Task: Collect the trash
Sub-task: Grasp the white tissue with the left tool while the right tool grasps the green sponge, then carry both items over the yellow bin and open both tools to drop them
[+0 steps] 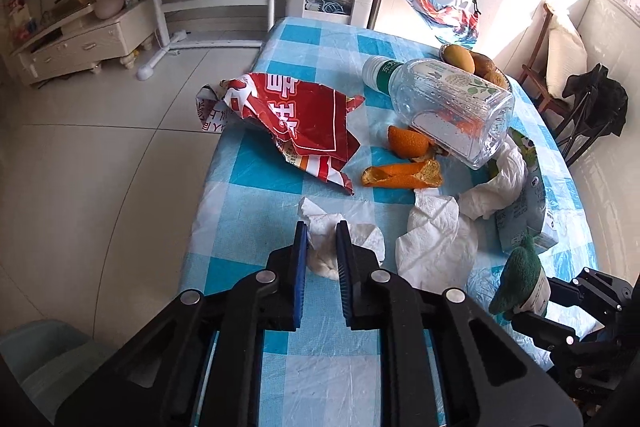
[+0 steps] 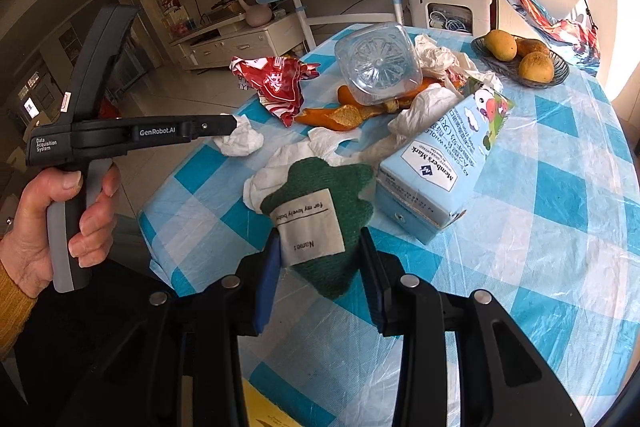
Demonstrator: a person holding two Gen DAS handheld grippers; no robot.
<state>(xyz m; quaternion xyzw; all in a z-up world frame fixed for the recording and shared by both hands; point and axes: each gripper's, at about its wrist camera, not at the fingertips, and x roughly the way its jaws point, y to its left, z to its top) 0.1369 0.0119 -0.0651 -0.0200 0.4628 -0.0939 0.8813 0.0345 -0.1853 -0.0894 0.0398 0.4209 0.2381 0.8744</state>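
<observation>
1. The left gripper (image 1: 321, 227) sits nearest the left wrist camera, its two blue-padded fingers clenched on a crumpled white tissue (image 1: 352, 243) that lies on the table's near edge; the wad bulges between and just past the fingertips
2. From the right wrist view, that same gripper reaches in from the left, held by the person's left hand (image 2: 68, 219), with its tip touching the tissue (image 2: 240, 141)
3. The right gripper (image 2: 318, 247) grasps a green knitted cloth (image 2: 332, 195) with a white sewn label; the cloth fills the gap between the blue pads and its far end rests on the checked tablecloth (image 2: 540, 247)
4. More crumpled paper towels (image 1: 440, 239) lie just right of the left gripper's tissue, spreading toward a light blue milk carton (image 2: 436, 167) on its side
5. Beyond the left fingertips, well apart from them, a red snack wrapper (image 1: 296, 123) lies torn open near the table's left edge
6. Orange peel pieces (image 1: 404, 175) lie between the wrapper and a clear plastic bottle (image 1: 448, 103), which is tipped on its side with its base partly over the peels
7. A dark bowl of fruit (image 2: 520, 61) stands at the table's far side, behind the bottle
</observation>
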